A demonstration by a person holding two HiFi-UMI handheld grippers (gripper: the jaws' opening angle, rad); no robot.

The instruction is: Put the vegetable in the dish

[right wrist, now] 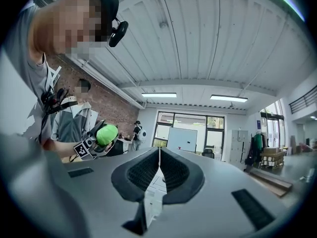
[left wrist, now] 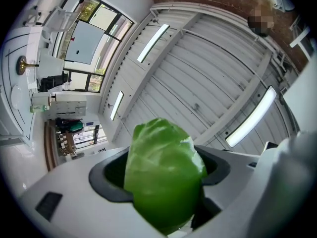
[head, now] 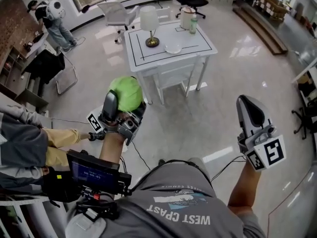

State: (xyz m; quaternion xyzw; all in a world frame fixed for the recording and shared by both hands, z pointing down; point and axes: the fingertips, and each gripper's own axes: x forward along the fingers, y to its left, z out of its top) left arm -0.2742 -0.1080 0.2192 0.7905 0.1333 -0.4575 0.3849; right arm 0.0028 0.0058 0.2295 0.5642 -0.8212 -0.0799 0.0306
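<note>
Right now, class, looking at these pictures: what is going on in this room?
A person holds a gripper in each hand. The left gripper has its jaws closed on a green leafy vegetable, raised in front of them. The right gripper has its jaws together with nothing in them. The dish sits on a white table across the floor, near a lamp, so the vegetable is not yet in it.

Left: my grey two-jaw left gripper (head: 127,99), tilted upward, pads clamped on a round green leafy vegetable (left wrist: 163,175).
Right: my grey right gripper (head: 246,102), held level, jaws together, empty.
Arms: left forearm (head: 111,150) and right forearm (head: 242,187) bare, extended forward, well apart.
</note>
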